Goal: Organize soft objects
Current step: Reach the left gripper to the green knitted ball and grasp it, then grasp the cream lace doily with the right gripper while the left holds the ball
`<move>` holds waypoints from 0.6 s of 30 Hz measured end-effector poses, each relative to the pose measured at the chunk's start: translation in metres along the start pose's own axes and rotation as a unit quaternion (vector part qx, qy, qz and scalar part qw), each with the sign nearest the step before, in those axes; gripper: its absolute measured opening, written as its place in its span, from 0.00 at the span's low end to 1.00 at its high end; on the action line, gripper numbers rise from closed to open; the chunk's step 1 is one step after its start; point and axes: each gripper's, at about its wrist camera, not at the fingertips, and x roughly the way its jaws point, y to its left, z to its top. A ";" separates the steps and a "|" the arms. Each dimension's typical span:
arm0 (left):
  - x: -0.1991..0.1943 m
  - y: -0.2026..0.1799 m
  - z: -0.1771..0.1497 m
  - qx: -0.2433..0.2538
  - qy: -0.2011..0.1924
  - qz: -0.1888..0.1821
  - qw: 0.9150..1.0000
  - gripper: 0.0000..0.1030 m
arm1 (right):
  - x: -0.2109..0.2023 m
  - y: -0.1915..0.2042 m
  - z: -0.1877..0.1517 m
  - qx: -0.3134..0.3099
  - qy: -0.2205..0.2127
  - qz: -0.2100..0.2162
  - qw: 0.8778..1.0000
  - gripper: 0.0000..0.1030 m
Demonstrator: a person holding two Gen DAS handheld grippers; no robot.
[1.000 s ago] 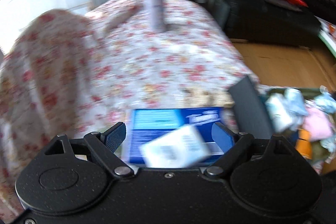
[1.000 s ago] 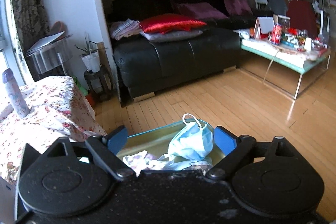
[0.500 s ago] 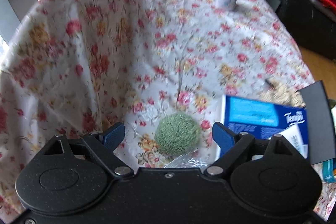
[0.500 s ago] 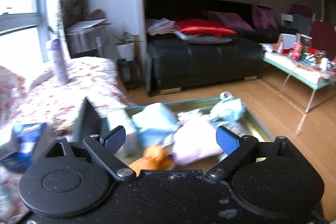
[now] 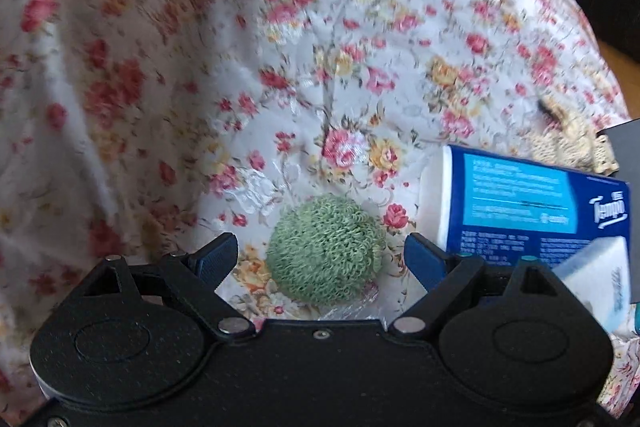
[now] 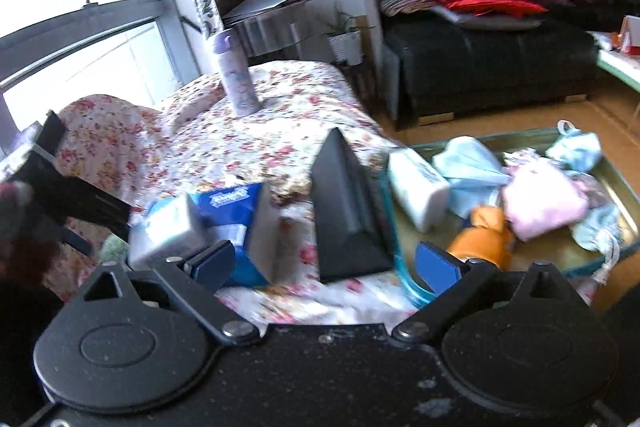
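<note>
A green knitted ball (image 5: 326,251) lies on the floral cloth (image 5: 280,47). My left gripper (image 5: 322,259) points down over it, open, one finger on each side and neither pad touching it. A blue tissue pack (image 5: 520,203) and a small white pack (image 5: 600,279) lie just right of the ball. My right gripper (image 6: 325,263) hovers over the table's near edge; its jaws are opening and grip nothing. To its right, a teal-rimmed tray (image 6: 516,135) holds a white tissue pack (image 6: 418,183), light blue masks (image 6: 468,163), a pink cloth (image 6: 540,199) and an orange plush (image 6: 486,235).
A black wedge-shaped object (image 6: 344,211) stands between the blue tissue pack (image 6: 228,199) and the tray. A purple bottle (image 6: 236,75) stands upright at the table's far side. The cloth rises in a fold at left (image 5: 80,67). A black sofa (image 6: 480,67) is behind.
The left view has tipped down and come closer, so the green ball now lies between its fingers. The right view has swung left from the tray toward the table, and its jaws stand wider.
</note>
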 end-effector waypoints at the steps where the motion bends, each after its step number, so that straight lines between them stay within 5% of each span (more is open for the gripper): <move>1: 0.002 0.000 0.001 -0.003 -0.001 0.002 1.000 0.84 | 0.004 0.004 0.008 -0.001 0.006 0.005 1.000 0.95; 3: 0.004 0.004 0.004 -0.016 -0.002 -0.011 1.000 0.82 | 0.014 0.011 0.025 -0.008 0.016 0.013 1.000 0.97; 5: 0.009 0.011 0.007 -0.033 0.006 -0.034 0.999 0.60 | 0.025 0.022 0.042 -0.022 0.026 0.013 0.999 1.00; 6: 0.011 0.013 0.007 -0.039 0.013 -0.039 0.998 0.57 | 0.030 0.028 0.048 -0.028 0.030 0.013 0.999 1.00; 18: 0.003 0.033 0.008 -0.096 -0.031 -0.051 0.994 0.56 | 0.116 0.107 0.111 -0.124 0.083 0.007 0.989 1.00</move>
